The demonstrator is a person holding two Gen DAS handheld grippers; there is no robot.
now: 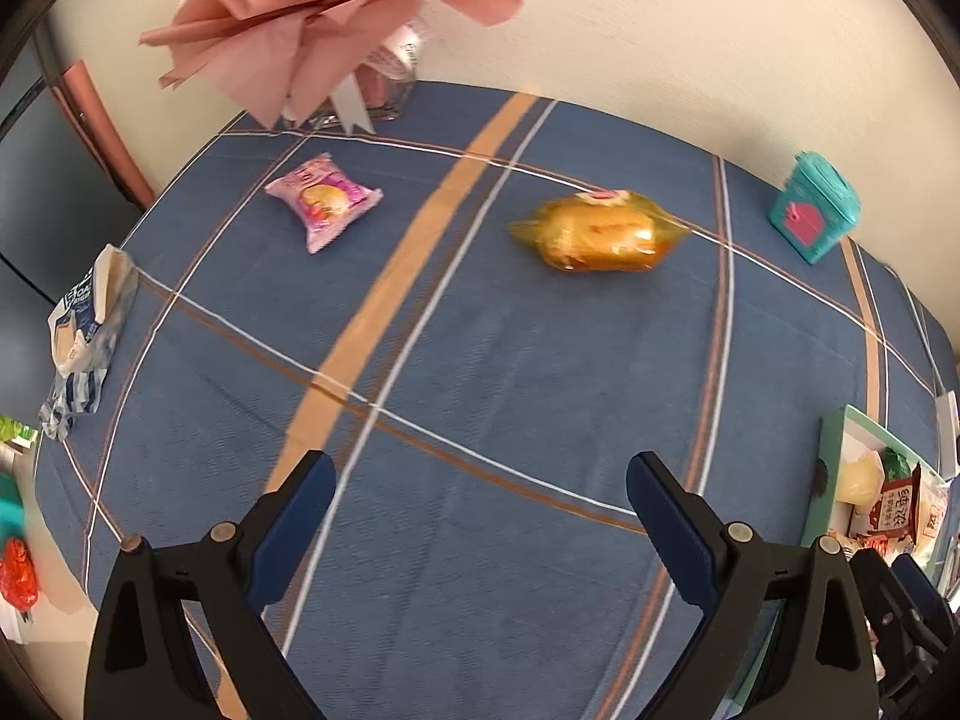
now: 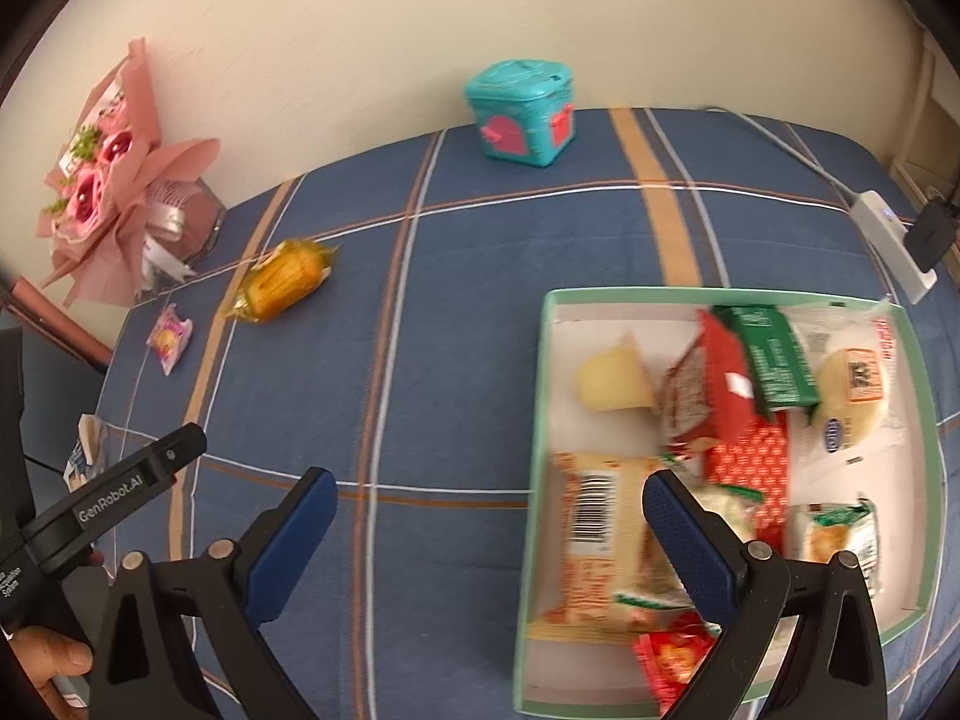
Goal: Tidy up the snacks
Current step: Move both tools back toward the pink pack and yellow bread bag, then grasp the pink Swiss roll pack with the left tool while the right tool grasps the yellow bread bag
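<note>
A golden wrapped bun (image 1: 600, 234) (image 2: 282, 287) and a small pink snack packet (image 1: 324, 201) (image 2: 169, 336) lie loose on the blue plaid cloth (image 1: 480, 360). A blue-and-white wrapper (image 1: 84, 336) (image 2: 87, 459) lies at the cloth's left edge. A pale green box (image 2: 924, 420) (image 1: 831, 468) on the right holds several snacks. My left gripper (image 1: 480, 492) hovers open over bare cloth, well short of the bun. My right gripper (image 2: 489, 501) is open above the box's left wall, with nothing between its fingers. The left gripper's body (image 2: 114, 492) shows in the right wrist view.
A pink bouquet (image 1: 300, 6) (image 2: 108, 192) in a glass stands at the back left. A teal tin (image 1: 816, 207) (image 2: 522, 114) sits by the wall. A white power strip (image 2: 894, 246) with a plug lies at the right edge. A hand (image 2: 42, 666) holds the left gripper.
</note>
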